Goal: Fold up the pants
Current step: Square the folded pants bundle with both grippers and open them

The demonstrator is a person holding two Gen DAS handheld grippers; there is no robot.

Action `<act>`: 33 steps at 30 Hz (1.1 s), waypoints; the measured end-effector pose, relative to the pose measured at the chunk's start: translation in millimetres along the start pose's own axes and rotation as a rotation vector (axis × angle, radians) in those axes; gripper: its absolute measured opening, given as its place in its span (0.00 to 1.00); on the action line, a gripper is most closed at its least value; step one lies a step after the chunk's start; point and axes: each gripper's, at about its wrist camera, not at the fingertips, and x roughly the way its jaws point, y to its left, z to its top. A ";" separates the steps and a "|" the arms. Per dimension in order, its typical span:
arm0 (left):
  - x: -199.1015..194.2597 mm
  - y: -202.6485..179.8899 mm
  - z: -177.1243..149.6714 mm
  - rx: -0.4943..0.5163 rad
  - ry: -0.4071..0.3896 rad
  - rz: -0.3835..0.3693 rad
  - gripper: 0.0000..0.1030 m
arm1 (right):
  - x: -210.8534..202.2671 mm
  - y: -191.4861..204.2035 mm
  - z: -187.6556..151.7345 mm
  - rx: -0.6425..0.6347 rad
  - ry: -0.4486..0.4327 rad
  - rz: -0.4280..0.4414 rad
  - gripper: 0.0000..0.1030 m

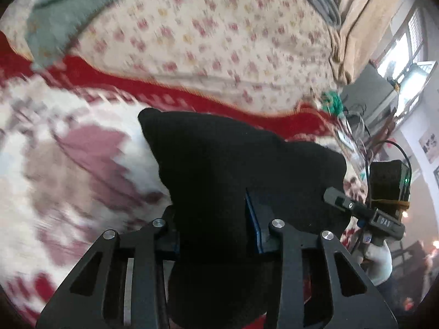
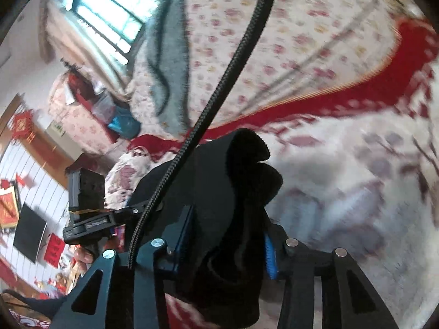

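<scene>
The black pants (image 1: 219, 150) hang bunched over a red-and-white patterned blanket (image 1: 68, 164). My left gripper (image 1: 214, 219) is shut on a thick fold of them, and the fabric fills the gap between its blue-padded fingers. In the right wrist view the pants (image 2: 233, 170) show a ribbed edge pointing upward. My right gripper (image 2: 227, 244) is shut on another bunch of the same cloth. The two grippers are close side by side. Both views are motion-blurred.
A floral quilt (image 1: 219, 27) and a grey-green blanket (image 1: 68, 13) are piled behind the pants. A black braided cable (image 2: 233, 63) crosses the right wrist view. The other tool's body (image 1: 384, 219) shows at the right, with a gloved hand below it. A window (image 2: 109, 13) and furniture lie beyond the bed.
</scene>
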 end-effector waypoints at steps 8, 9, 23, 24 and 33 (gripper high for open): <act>-76.6 78.0 23.7 -0.080 -0.102 0.185 0.34 | 95.5 68.6 21.1 -0.070 0.067 0.143 0.41; -82.1 92.0 23.1 -0.100 -0.103 0.215 0.34 | 113.6 78.3 22.6 -0.081 0.086 0.156 0.41; -81.3 192.7 -9.7 -0.300 -0.066 0.274 0.57 | 231.8 101.5 18.6 -0.144 0.267 -0.015 0.65; -82.0 188.9 -8.8 -0.292 -0.067 0.287 0.57 | 225.8 103.1 19.8 -0.144 0.265 -0.027 0.65; -114.2 125.3 -14.7 -0.100 -0.222 0.650 0.58 | 172.2 168.8 24.1 -0.385 0.087 -0.195 0.65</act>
